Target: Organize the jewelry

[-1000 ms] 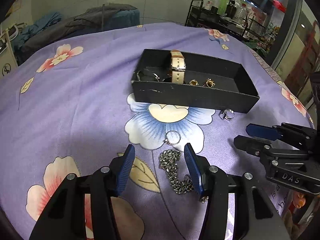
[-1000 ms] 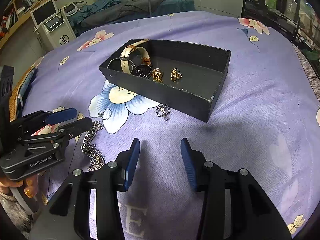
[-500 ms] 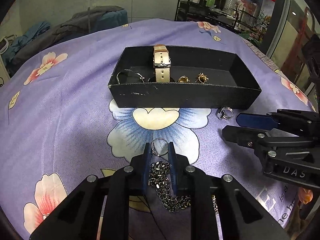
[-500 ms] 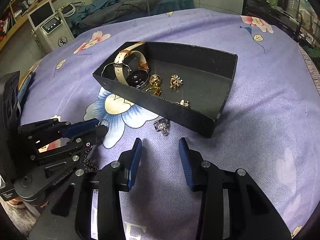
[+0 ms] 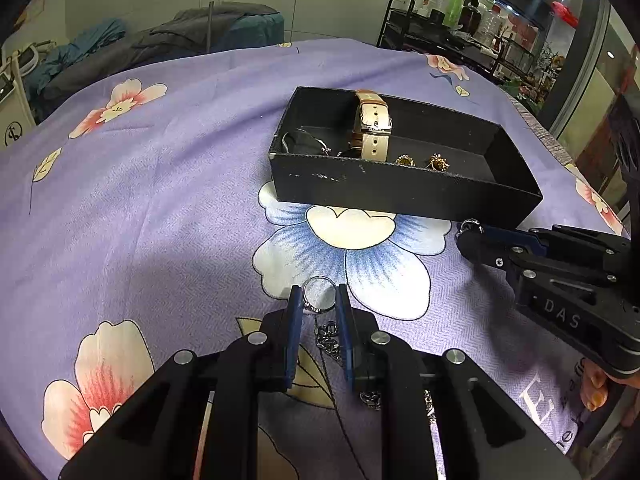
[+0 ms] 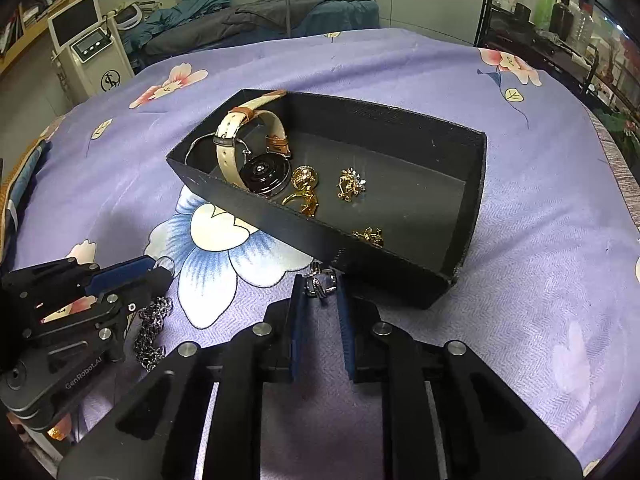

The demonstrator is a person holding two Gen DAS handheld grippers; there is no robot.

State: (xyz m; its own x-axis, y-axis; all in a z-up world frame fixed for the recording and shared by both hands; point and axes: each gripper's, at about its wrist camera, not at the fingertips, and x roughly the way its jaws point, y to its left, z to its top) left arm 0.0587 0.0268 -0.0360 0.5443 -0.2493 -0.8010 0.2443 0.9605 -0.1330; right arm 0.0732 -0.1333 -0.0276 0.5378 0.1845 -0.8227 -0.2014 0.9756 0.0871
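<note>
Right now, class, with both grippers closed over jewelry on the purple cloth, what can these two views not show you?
- Chain, left wrist view: its lower run hidden under the left gripper.
- Silver ring, right wrist view: contact with the cloth hidden between the right gripper fingers.
- Watch face, left wrist view: hidden behind the black box wall.
- Gold pieces: too small to identify.

We count one black box (image 6: 384,276) on the surface, and inside it one watch (image 6: 244,152) with a cream strap, one thin silver bangle (image 5: 304,140) and three gold ornaments (image 6: 351,185). Outside the box we count two silver rings, a plain hoop ring (image 5: 319,294) and a chunkier ring (image 6: 320,283), plus one steel chain (image 6: 150,332). Two grippers show, left gripper (image 5: 318,322) and right gripper (image 6: 320,312), each with two blue fingers (image 6: 298,320).
</note>
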